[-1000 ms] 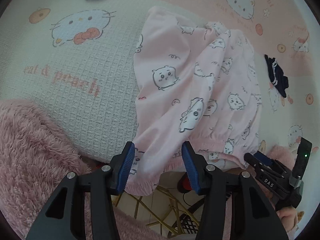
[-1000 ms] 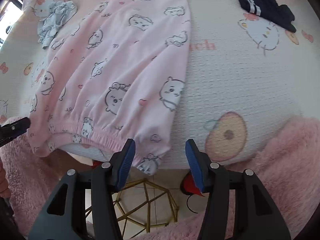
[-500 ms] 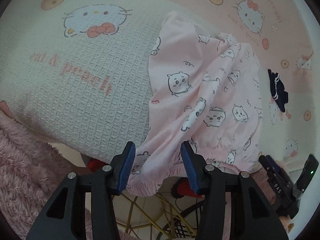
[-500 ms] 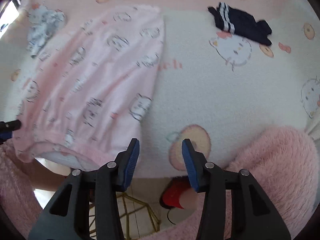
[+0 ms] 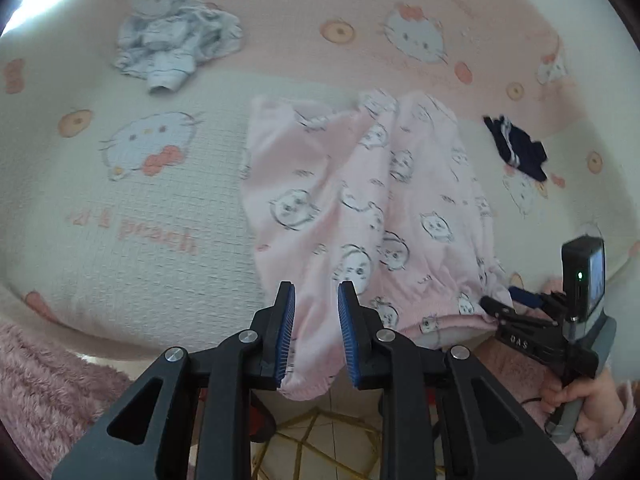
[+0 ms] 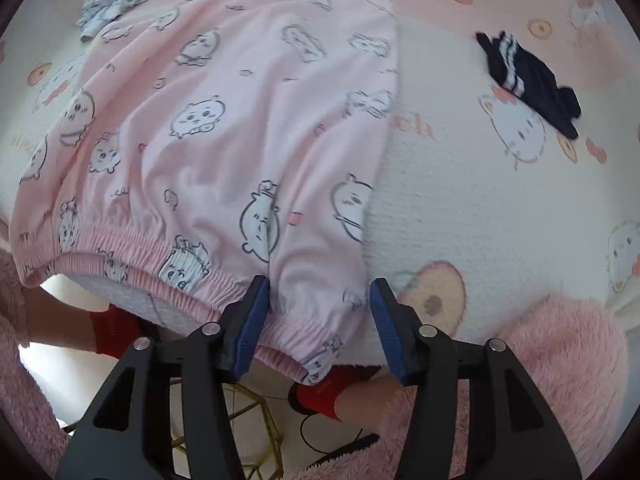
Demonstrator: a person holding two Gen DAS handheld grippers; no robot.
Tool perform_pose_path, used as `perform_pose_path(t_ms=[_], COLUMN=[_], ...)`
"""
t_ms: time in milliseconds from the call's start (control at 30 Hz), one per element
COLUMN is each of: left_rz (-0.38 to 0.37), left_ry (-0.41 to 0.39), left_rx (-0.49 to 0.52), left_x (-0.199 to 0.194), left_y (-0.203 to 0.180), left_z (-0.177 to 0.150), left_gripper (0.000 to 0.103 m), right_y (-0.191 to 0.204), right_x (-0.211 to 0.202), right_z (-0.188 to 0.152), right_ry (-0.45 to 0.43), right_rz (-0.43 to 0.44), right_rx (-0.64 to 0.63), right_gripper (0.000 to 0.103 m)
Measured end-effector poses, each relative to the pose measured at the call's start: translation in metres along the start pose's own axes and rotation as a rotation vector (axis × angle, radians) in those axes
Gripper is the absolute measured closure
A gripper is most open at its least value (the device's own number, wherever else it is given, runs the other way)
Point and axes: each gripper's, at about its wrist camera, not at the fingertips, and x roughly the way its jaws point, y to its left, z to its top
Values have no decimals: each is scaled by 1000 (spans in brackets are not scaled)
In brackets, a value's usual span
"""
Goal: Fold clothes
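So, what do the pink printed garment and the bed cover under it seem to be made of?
Pink garment: looks like a soft, matte knit, perhaps cotton jersey; it drapes limply and its gathered hem is elastic. Bed cover: a waffle-textured woven fabric, matte; a small square grid shows across its cream surface. The exact fibre of either cannot be told.

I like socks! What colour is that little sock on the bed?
Dark navy sock with white stripes near its top. The right wrist view shows it best.
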Motion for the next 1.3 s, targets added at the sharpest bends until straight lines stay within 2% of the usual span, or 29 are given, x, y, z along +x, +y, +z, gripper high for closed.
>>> perform_pose_path(t_ms=[100,233,300,367,433,500,567,600,667,767,867,1000,1067,1200,1300], left_rz=[7,90,112,112,68,31,7,2,24,30,30,-38,-39,9,49], left_ry=[77,229,253,198,97,28,12,35,95,165,173,142,105,126,151], left_rx=[58,30,18,28,65,122,180,195,205,193,217,216,263,342,386], left_x=[23,55,61,48,29,17,19,27,47,67,65,47,39,49,56], left_y=[-8,0,3,-3,-15,-32,-46,-49,-46,-37,-37,-36,-43,-57,-62], left_z=[-7,-34,-37,-32,-25,-20,-18,-19,-21,-26,-30,-37,-37,-40,-45], left_gripper=[79,79,79,79,79,79,79,79,80,82,83,83,82,80,80], right_y=[-10,-22,-35,-33,-26,-11,3,9,20,14,2,-15,-21,-11,-1], right_x=[-4,-15,-22,-18,-15,-19,-24,-26,-19,-23,-24,-35,-46,-61,-59], right_z=[-5,-7,-6,-2,2,2,0,-2,-7,-11,-17,-28,-37,-39,-42], right_ry=[11,-32,-61,-56,-50,-74,-101,-110,-68,-55,-10,26,-15,-86,-75], right_rz=[12,137,159,164,159,142,135,134,62,63,80,70,124,143,140], right_rx=[41,143,194,180,146,77,10,-23,-77,-58,-16,2,1,-71,-126], right_gripper=[49,51,50,50,50,50,50,50,50,50,50,49,49,49,49])
